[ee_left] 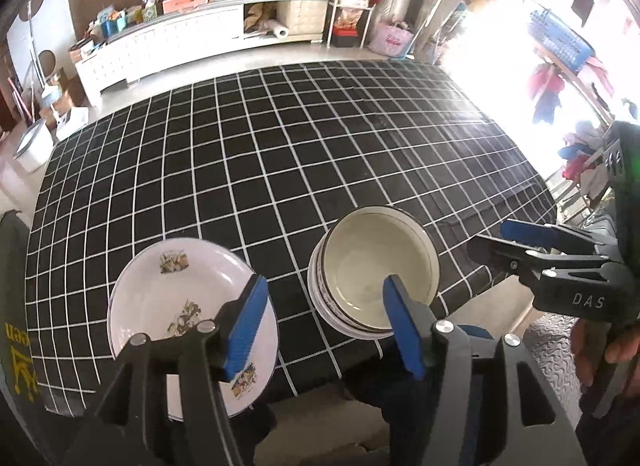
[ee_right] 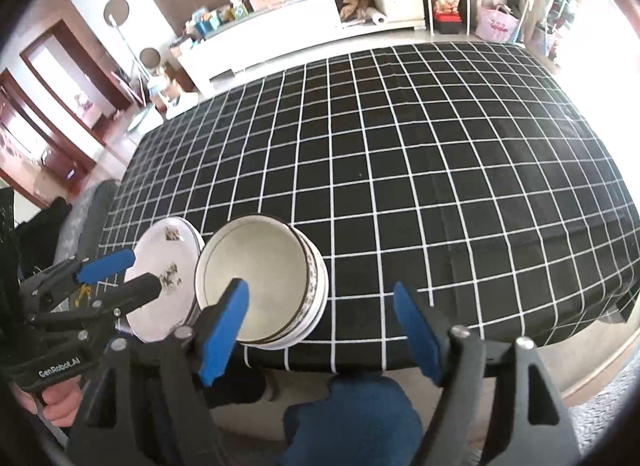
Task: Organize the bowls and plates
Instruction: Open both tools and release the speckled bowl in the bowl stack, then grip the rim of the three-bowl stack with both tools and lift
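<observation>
Nearest to the cameras are the two tools. The left gripper has its fingers wide apart and they hold nothing; one blue pad stands over the plates, the other over the near rim of the bowls. The right gripper is also wide and empty, with its left pad in front of the bowls and its right pad over bare cloth.

Just behind them, at the near edge of the worktop with the black checked cloth, stands the stack of bowls (I take it as my landmark). The bowls are nested, open side up, and the top one looks empty. Left of the bowls, so close that they nearly touch, is the stack of plates, white with small printed pictures.

Behind the bowls I see only checked cloth up to the far edge. Beyond that edge is a long white cabinet with many small things on it.

I judge that sorting is mostly done, since both piles stand. A next move would call for closing on a rim gently, because glazed ware slips.
</observation>
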Motion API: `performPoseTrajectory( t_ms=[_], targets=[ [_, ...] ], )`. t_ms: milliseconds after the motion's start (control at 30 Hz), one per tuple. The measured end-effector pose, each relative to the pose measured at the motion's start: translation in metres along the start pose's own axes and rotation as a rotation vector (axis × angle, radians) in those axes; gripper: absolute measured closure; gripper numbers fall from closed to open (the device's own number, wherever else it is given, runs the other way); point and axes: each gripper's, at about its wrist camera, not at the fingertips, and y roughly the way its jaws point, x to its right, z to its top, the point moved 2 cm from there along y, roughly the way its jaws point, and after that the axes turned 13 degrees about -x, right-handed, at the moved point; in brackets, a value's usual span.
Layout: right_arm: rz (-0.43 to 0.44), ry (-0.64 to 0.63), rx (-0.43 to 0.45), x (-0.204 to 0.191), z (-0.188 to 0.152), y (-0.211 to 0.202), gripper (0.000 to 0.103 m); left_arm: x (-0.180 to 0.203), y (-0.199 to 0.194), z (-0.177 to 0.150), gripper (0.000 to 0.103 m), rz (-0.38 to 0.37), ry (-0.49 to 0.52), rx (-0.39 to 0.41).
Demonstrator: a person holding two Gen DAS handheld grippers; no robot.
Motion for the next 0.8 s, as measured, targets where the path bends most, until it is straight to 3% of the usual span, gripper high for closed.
performPoseTrajectory(
  t_ms=[233,367,567,800],
  targets=[
    [-0.040,0.062,0.085,0.005,-0.016,0.002,0.006,-0.004,0.000,-0.012,0.045,0.019,0.022,0.066],
    [-0.053,0.075,0.074,0.005,-0.025,0.011,0.001,-0.007,0.010,-0.015,0.045,0.036,0.033,0.072],
    [-0.126,0.066,0.089,0.002,-0.027,0.022,0.001,-0.012,0.025,-0.009,0.045,-0.057,0.064,0.046],
    [-0.083,0.110,0.069,0.006,-0.018,0.034,0.001,-0.013,0.042,0.004,0.037,-0.083,0.128,0.025]
  ],
)
